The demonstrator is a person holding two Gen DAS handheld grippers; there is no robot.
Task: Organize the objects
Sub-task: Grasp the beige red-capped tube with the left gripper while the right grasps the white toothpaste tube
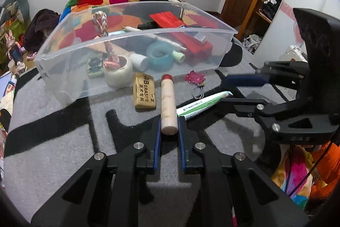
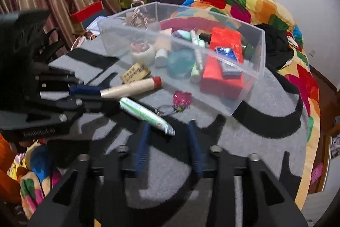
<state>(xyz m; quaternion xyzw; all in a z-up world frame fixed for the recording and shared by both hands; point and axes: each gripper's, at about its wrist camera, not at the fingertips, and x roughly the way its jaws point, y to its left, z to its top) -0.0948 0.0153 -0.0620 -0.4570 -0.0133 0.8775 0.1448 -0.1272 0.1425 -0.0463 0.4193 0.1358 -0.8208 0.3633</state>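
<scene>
My left gripper is shut on the near end of a beige wooden stick with a red tip, which lies on the grey mat; it also shows in the right wrist view. My right gripper is open over the cap end of a white-green tube, its fingers either side and apart from it. The tube also shows in the left wrist view. A clear plastic bin behind holds tape rolls, red boxes, pens and a rope.
A tan eraser and a pink keychain charm lie on the grey-black mat before the bin. A colourful quilt lies behind. The mat's edge drops off at right.
</scene>
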